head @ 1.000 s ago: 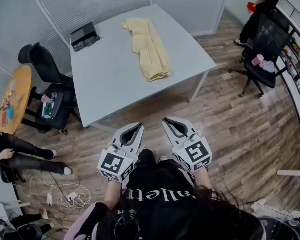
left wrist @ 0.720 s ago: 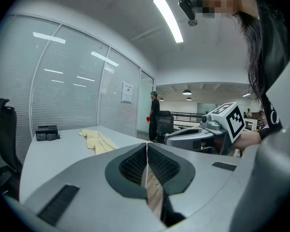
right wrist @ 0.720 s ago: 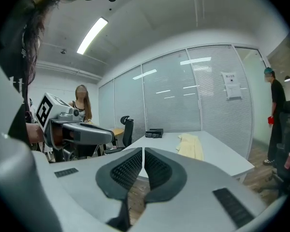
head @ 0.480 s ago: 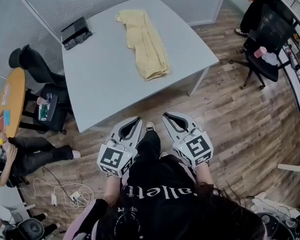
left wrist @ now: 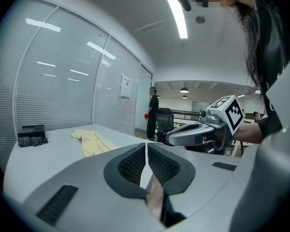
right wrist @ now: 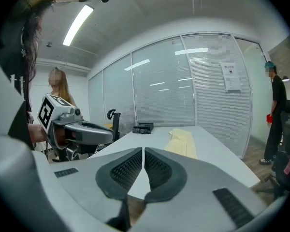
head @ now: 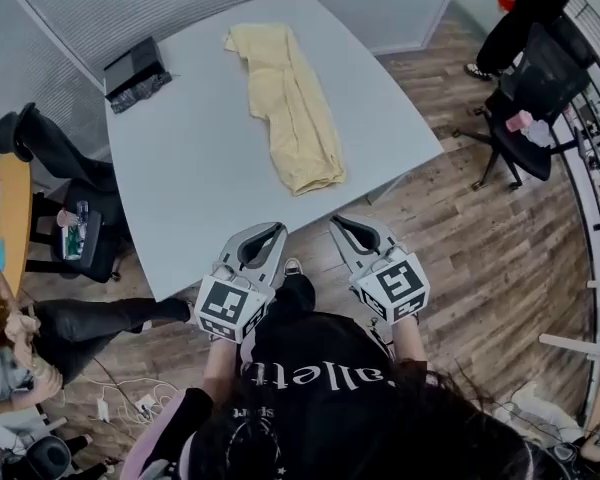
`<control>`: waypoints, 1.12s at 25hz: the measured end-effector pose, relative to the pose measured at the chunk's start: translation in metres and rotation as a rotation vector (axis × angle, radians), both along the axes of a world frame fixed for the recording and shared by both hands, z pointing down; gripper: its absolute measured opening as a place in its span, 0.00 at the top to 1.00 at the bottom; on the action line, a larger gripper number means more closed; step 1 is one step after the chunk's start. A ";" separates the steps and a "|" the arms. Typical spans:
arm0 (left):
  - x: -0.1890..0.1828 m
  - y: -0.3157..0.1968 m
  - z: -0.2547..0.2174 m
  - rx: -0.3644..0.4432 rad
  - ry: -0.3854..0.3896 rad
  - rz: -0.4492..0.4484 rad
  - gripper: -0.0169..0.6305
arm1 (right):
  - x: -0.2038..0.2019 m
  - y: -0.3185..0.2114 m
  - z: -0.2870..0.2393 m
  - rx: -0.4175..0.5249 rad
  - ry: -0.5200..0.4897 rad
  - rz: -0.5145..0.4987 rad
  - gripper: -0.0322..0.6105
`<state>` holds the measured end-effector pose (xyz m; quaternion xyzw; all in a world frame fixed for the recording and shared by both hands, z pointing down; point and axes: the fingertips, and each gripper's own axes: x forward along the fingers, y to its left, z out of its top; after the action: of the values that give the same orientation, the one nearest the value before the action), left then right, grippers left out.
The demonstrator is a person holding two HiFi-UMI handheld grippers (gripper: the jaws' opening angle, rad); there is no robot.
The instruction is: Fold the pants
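The pants (head: 288,98), pale yellow, are laid on the grey worktop (head: 190,178) as one long strip, running from its far end toward its near right edge, with the far end bunched. Near the worktop's far left corner a black box-like thing (head: 135,70) is seen. Whether it is a container, and what it might hold, cannot be told.

The left claw (head: 278,230) is held just off the worktop's near edge, above the floor. Its jaws are pressed together with nothing between them. The right claw (head: 337,223) is held beside it, also off the near edge, with its jaws likewise closed on nothing.

A paper notice (right wrist: 230,76) is fixed to the glass wall beyond the worktop, but its print is too small to be read. White lettering is carried on the person's black top (head: 310,378). It is seen upside down and is partly cut off by hair, so no whole word can be made out.
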<state>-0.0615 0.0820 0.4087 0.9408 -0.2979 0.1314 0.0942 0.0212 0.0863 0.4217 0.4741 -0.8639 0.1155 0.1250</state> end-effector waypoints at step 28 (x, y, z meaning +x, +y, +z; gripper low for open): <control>0.005 -0.100 0.094 -0.152 -0.145 0.097 0.93 | 0.033 -0.120 0.067 -0.180 0.098 0.083 0.90</control>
<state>-0.0569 -0.0182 0.5024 0.9323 -0.2472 0.2259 0.1368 0.0538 -0.0334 0.4888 0.5014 -0.8224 0.1745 0.2043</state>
